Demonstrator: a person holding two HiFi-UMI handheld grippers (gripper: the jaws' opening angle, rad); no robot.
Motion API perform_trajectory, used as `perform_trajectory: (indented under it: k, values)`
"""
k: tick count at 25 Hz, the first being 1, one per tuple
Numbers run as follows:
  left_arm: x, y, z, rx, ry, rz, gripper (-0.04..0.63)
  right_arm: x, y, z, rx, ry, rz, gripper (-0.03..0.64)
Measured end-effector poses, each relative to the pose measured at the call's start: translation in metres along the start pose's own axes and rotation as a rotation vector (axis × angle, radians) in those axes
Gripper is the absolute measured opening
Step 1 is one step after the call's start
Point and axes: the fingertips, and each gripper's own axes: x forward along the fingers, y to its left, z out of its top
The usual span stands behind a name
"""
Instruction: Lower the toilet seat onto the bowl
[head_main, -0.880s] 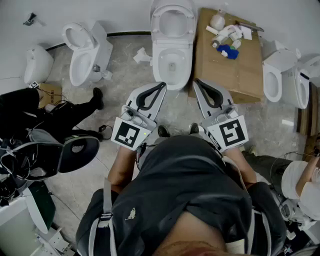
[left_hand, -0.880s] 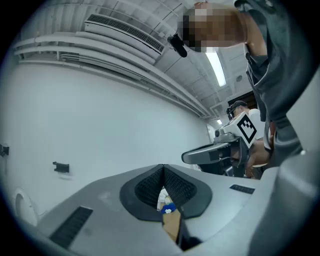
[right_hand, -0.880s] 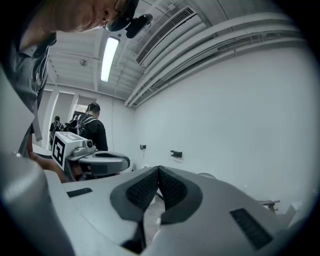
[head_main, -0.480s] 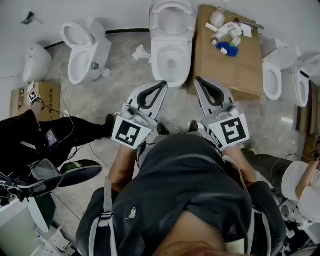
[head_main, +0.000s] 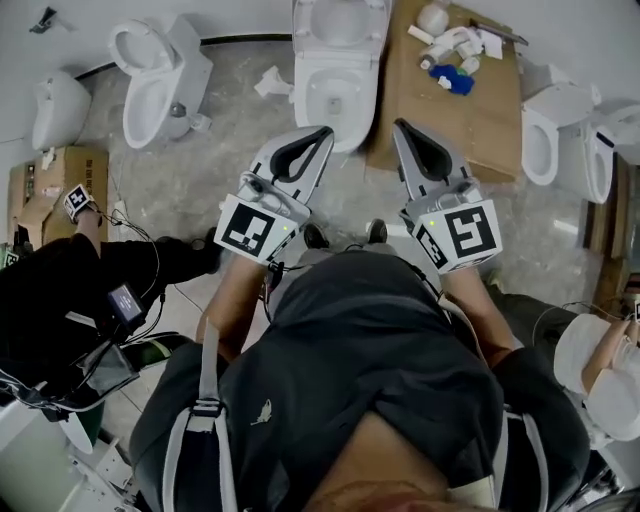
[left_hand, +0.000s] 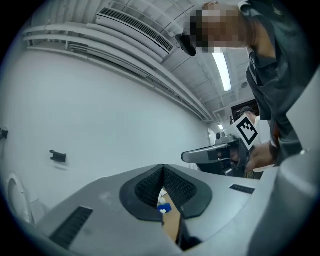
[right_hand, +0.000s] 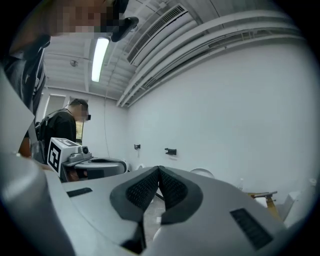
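My left gripper (left_hand: 162, 171) has its jaws together at the tips with nothing between them. Through the narrow slit below the pads I see only a scrap of a blue piece (left_hand: 164, 208) and brown cardboard (left_hand: 172, 225). My right gripper (right_hand: 159, 172) has its jaws pressed together too and is just as empty, with a strip of floor (right_hand: 149, 222) showing below the pads. My own grey jaw bodies fill the lower half of both gripper views and hide the toilet from them. From the head view both grippers are side by side and apart, their tips near the front rim of the bowl (head_main: 340, 138) but not touching it. The toilet seat (head_main: 340, 22) stands raised at the back of the bowl, and the picture's upper edge cuts off its top. The cardboard lies on the floor just right of the bowl. The small white fittings (head_main: 450, 45) on it are too small to tell apart. The only print I can make out is the black-and-white square pattern on the marker cubes (head_main: 250, 228). A person in black (head_main: 60, 290) is half cut off at the left edge.
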Motion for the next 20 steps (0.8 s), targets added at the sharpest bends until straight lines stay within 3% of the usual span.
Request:
perform_trajectory:
  k: [3, 12, 20]
  values:
    - [0.0, 0.01, -0.002, -0.018, 0.007, 0.014, 0.003, 0.007, -0.001, 0.002, -0.014, -0.007, -0.016, 0.006]
    - [-0.013, 0.042, 0.002, 0.028, -0.039, 0.019, 0.003, 0.018, 0.0, 0.001, -0.079, -0.013, -0.097, 0.008]
    - [0.012, 0.052, 0.003, 0.029, -0.036, 0.013, 0.003, 0.03, -0.018, 0.002, -0.083, -0.01, -0.092, 0.006]
